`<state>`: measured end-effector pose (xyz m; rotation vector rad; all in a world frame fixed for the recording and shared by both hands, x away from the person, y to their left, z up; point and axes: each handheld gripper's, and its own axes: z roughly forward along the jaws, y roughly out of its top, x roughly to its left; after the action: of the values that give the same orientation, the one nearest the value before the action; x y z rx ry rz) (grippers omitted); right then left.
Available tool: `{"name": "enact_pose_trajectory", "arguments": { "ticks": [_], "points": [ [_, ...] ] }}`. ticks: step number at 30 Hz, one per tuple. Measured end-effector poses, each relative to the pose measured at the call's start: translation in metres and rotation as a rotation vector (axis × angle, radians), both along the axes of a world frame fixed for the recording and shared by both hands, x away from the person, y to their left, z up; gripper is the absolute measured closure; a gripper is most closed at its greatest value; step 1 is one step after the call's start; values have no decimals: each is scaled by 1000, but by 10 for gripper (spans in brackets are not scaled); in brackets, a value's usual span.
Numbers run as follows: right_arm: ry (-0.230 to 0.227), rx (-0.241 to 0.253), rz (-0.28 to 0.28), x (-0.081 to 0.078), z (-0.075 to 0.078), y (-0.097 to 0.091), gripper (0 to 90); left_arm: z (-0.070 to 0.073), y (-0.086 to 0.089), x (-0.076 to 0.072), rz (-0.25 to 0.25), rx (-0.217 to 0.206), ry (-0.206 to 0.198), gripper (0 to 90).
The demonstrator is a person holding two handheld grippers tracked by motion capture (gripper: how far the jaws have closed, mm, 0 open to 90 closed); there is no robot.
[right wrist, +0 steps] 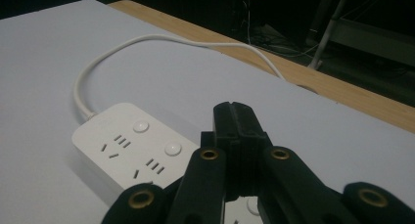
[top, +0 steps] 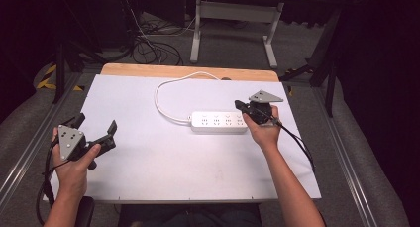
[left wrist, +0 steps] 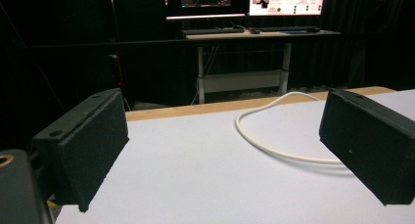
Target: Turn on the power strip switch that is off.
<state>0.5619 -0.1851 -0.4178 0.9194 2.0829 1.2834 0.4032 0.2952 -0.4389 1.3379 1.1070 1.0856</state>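
A white counter (top: pixel 148 157) carries a white power strip (top: pixel 219 122) right of centre, its white cord (top: pixel 166 90) looping back toward the far wooden edge. The right gripper (top: pixel 242 108) hovers over the strip's right end, its fingers clenched together with nothing between them. The left gripper (top: pixel 96 129) sits well apart at the counter's left, fingers (left wrist: pixel 85 148) released wide; no writing is readable.

power strip (right wrist: pixel 128 150) partly behind jaws, cable (top: pixel 163 95) end hidden
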Motion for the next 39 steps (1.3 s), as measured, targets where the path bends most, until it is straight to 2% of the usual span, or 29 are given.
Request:
{"name": "enact_pose_trajectory", "arguments": {
  "ticks": [3,5,12,20,22,29,34,39],
  "points": [
    [-19,23,2,-7,4,-5,900,0,-1,1,-3,3,1,45],
    [-53,66,9,-17,13,-11,900,0,-1,1,-5,4,-1,45],
    [-110,129,9,-39,25,-26,900,0,0,0,-2,-2,0,45],
    [-147,188,16,-56,26,-40,900,0,-1,1,-2,5,2,45],
    [-176,212,14,-66,27,-47,900,0,-1,1,-2,0,1,45],
    [-205,279,20,-88,25,-62,900,0,-1,0,-1,7,-2,45],
    [-213,279,11,-101,17,-74,900,0,0,0,-1,3,-1,45],
    [-215,302,7,-103,16,-80,900,1,-1,0,-3,6,-2,45]
  ]
}}
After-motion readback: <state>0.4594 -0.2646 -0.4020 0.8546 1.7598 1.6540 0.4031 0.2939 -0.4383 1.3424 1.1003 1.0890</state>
